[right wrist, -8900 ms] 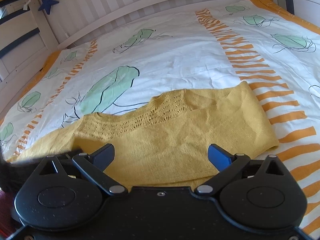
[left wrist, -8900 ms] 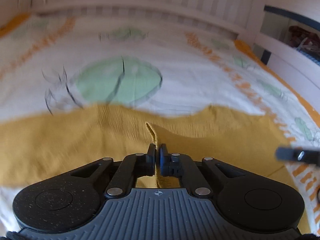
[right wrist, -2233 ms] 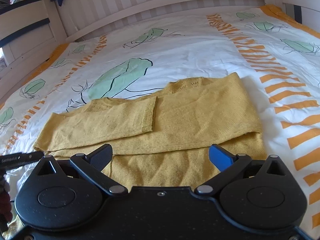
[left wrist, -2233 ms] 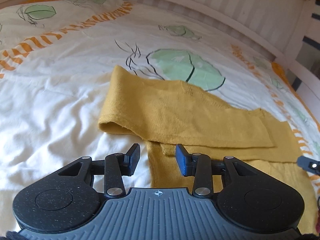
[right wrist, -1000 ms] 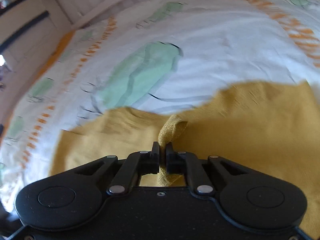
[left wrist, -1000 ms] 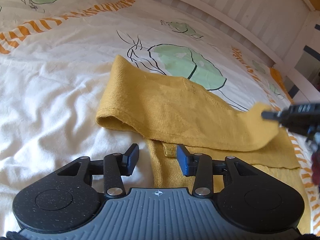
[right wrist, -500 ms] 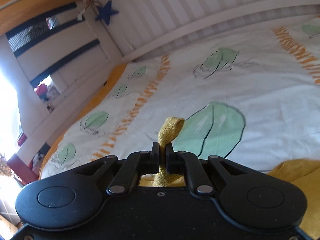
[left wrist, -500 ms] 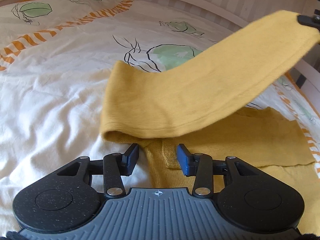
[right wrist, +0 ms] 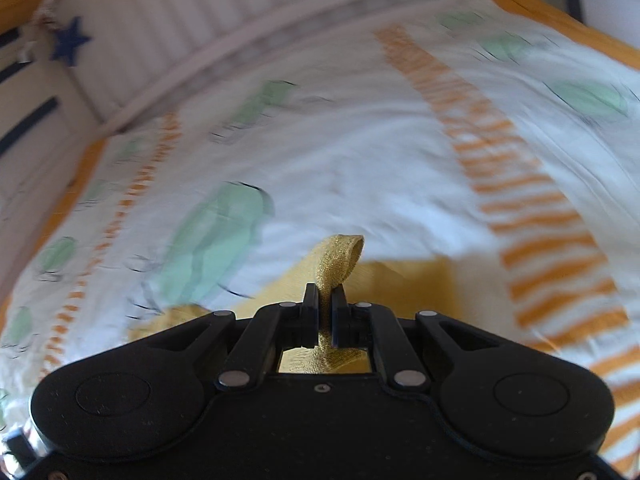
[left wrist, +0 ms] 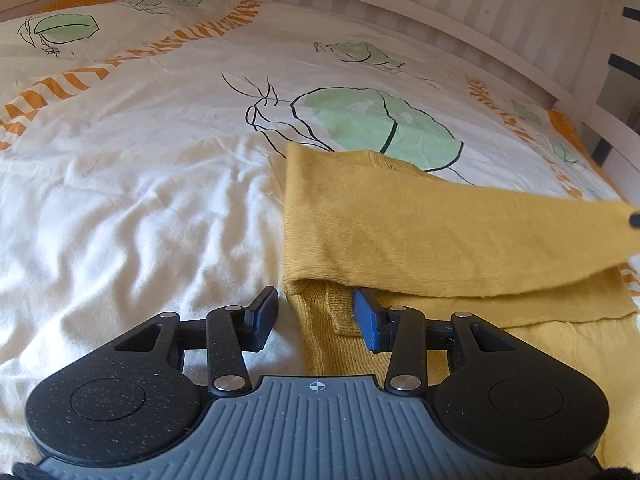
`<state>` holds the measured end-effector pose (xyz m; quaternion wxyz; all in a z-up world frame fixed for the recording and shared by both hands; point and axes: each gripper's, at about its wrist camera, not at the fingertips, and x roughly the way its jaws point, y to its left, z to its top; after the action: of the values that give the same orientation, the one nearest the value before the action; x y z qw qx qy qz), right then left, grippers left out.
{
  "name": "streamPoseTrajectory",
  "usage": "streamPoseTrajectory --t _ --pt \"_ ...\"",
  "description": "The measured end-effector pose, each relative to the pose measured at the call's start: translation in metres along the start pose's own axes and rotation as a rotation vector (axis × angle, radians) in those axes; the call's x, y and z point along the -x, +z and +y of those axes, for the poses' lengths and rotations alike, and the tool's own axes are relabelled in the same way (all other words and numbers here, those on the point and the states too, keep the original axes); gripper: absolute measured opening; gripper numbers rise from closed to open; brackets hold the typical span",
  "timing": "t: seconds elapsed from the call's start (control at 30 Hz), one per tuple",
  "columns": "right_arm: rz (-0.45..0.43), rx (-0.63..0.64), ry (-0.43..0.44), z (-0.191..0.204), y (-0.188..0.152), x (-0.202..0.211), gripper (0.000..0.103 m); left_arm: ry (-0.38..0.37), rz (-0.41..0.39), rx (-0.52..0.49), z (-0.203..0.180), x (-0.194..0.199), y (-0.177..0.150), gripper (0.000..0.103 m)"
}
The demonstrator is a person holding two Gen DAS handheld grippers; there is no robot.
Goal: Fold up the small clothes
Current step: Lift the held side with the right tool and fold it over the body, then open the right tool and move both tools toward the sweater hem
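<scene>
Left wrist view, nearest: left gripper [left wrist: 316, 314], jaws partly open, gripping nothing, hovering over the near-left edge of the mustard-yellow knitted sweater [left wrist: 400, 340]. Sweater edge lying between the two fingers, not pressed by either pad. Blue pad face visible on the finger at 3 o'clock.

Just beyond, at 12 to 3 o'clock: long yellow sleeve [left wrist: 440, 232] folded at the sweater's left side and stretched toward 3 o'clock, raised clear of the sweater body beneath. Far end of sleeve meeting a dark tip of the right gripper [left wrist: 635, 219] at the frame edge.

Right wrist view: right gripper [right wrist: 325, 312] with jaws fully closed on a pinch of the sleeve fabric, a small loop of knit standing above the pads. More yellow sweater visible below and beyond the jaws. Background blurred.

Underneath: white bed cover with green leaf prints and orange stripes [left wrist: 140, 200], wrinkled at 9 o'clock.

Farthest, at 12 o'clock: white slatted bed rail [left wrist: 400, 4]. Dark blue star ornament [right wrist: 70, 42] at 10 o'clock in the right wrist view.
</scene>
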<state>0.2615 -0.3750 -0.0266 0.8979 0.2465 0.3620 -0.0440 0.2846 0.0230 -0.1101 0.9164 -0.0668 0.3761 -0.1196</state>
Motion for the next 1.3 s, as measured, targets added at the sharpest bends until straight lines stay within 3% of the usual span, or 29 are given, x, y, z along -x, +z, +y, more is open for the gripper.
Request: streamPoseTrajectory --t 0.2,0.33,0.53,0.7,0.8,0.9,0.97,1.0,1.13,1.3 --pt "0.054 -0.048 -0.056 -0.036 -0.025 -0.01 0.013 -0.004 0.002 -0.002 0.0 0.0 0.0 0.041" --pt "0.054 0.019 -0.103 -0.034 -0.04 -0.011 0.014 -0.005 0.003 -0.001 0.0 0.0 0.0 0.041" --pt "-0.017 0.187 -0.252 -0.022 -0.049 -0.01 0.023 -0.005 0.003 -0.004 -0.001 0.0 -0.001 0.041" --pt "-0.101 0.253 -0.342 -0.016 -0.044 -0.004 0.024 -0.006 0.003 -0.006 -0.001 0.0 0.0 0.041" --pt "-0.134 0.27 -0.325 -0.013 -0.042 -0.001 0.028 -0.006 0.003 -0.006 -0.001 0.0 0.0 0.041" --pt "-0.089 0.317 -0.327 -0.009 -0.045 -0.008 0.03 -0.005 0.003 -0.007 -0.001 -0.001 0.0 0.041" --pt "-0.042 0.365 -0.337 -0.006 -0.052 -0.019 0.045 -0.006 0.003 -0.006 -0.001 -0.001 0.0 0.041" --pt "-0.024 0.389 -0.339 -0.004 -0.055 -0.024 0.047 -0.006 0.004 -0.007 -0.001 -0.001 0.0 0.041" --pt "-0.016 0.467 -0.357 0.007 -0.067 -0.035 0.049 -0.006 0.004 -0.006 -0.001 -0.001 -0.001 0.041" --pt "-0.016 0.441 -0.347 0.004 -0.065 -0.035 0.057 -0.009 0.006 -0.011 -0.002 -0.001 0.0 0.041"
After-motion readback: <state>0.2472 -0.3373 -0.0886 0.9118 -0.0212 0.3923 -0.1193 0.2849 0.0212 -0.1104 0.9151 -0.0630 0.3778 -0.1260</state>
